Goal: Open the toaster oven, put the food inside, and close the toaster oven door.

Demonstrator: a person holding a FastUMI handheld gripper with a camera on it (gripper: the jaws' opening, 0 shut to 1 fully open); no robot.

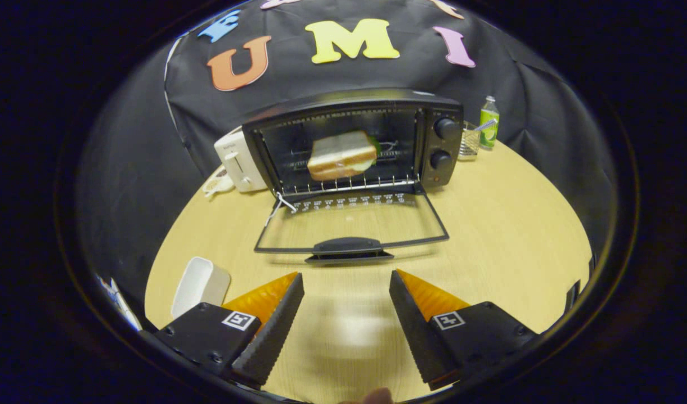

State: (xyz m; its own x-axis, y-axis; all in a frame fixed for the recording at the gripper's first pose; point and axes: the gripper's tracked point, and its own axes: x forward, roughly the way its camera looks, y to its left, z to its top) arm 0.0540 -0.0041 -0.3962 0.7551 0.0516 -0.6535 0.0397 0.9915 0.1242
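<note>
A black toaster oven [439, 147] stands at the back of the round wooden table [511, 235]. Its glass door [351, 224] lies folded down flat toward me, with the dark handle [347, 247] at its front edge. A sandwich [342, 156] rests on the wire rack inside the oven. My gripper [346, 283] is open, with nothing between its fingers. It hovers over bare table, a short way in front of the door handle.
A white toaster [239, 160] stands just left of the oven, with a small item [218, 183] beside it. A green bottle [489, 122] and a wire basket [470, 141] are at the oven's right. A white tray [200, 285] lies by the left finger.
</note>
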